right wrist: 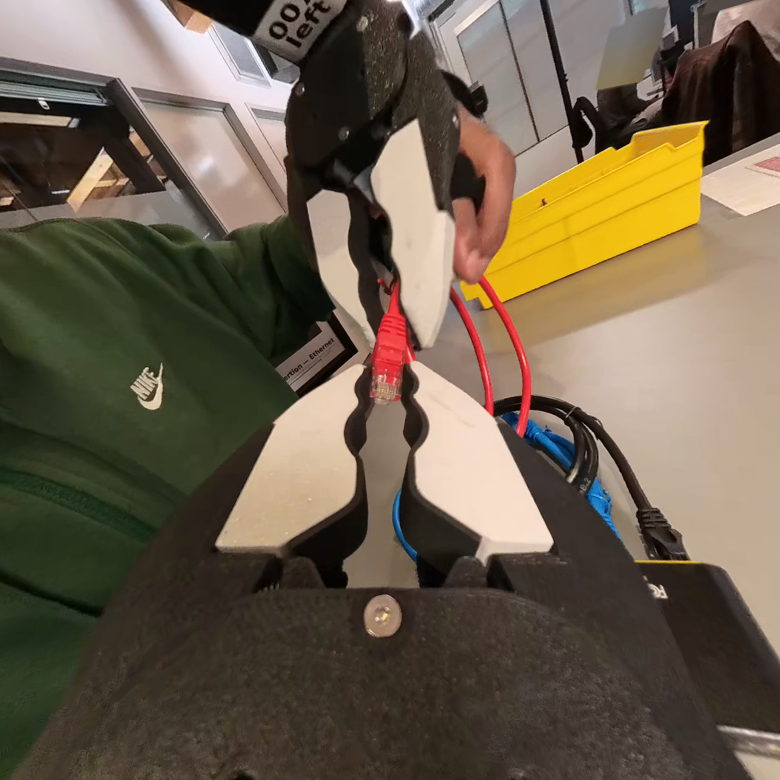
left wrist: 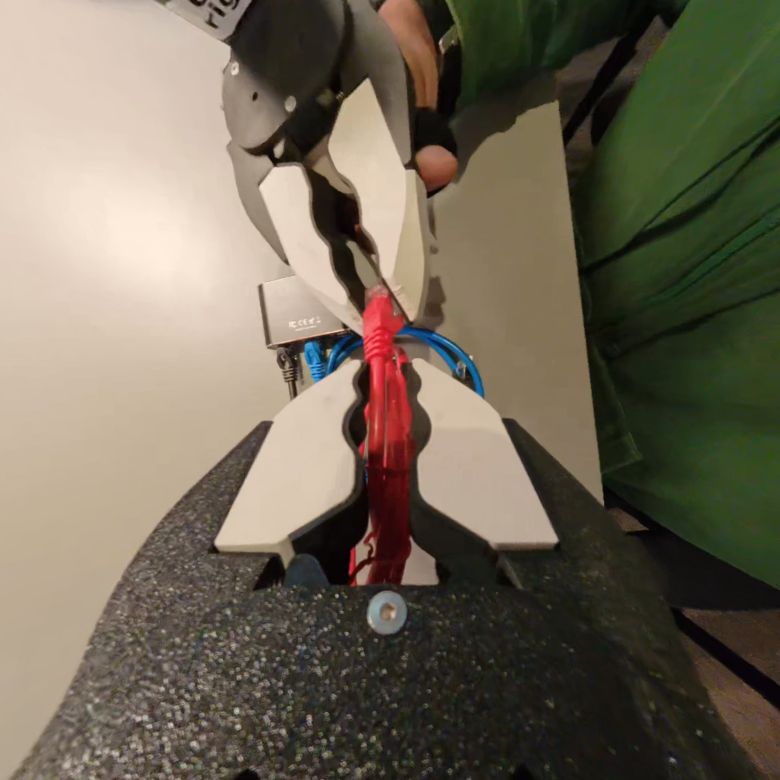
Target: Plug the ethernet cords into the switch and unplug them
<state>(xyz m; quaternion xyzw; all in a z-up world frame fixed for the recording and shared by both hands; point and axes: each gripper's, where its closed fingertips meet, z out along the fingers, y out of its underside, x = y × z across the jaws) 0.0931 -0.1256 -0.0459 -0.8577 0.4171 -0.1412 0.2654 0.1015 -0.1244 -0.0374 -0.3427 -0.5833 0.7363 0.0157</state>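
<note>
The left gripper is clamped on the red cord just behind its clear plug. The right gripper, slightly parted, has the plug tip between its fingertips. The switch sits beyond on the pale surface, a blue cord plugged in. A yellow bin stands well apart; its contents are hidden.

The left tongs have a rough, speckled matt black plastic body, smooth matt pale grey fingers and a shiny metal screw. The red ethernet cord has a glossy smooth plastic jacket and a ribbed boot; its clear plastic plug looks glassy. The dark box-shaped switch has a satin metal-like casing. The pale grey table is smooth with a faint sheen. The yellow plastic bin is glossy. The green sweatshirt is soft matt cloth.
</note>
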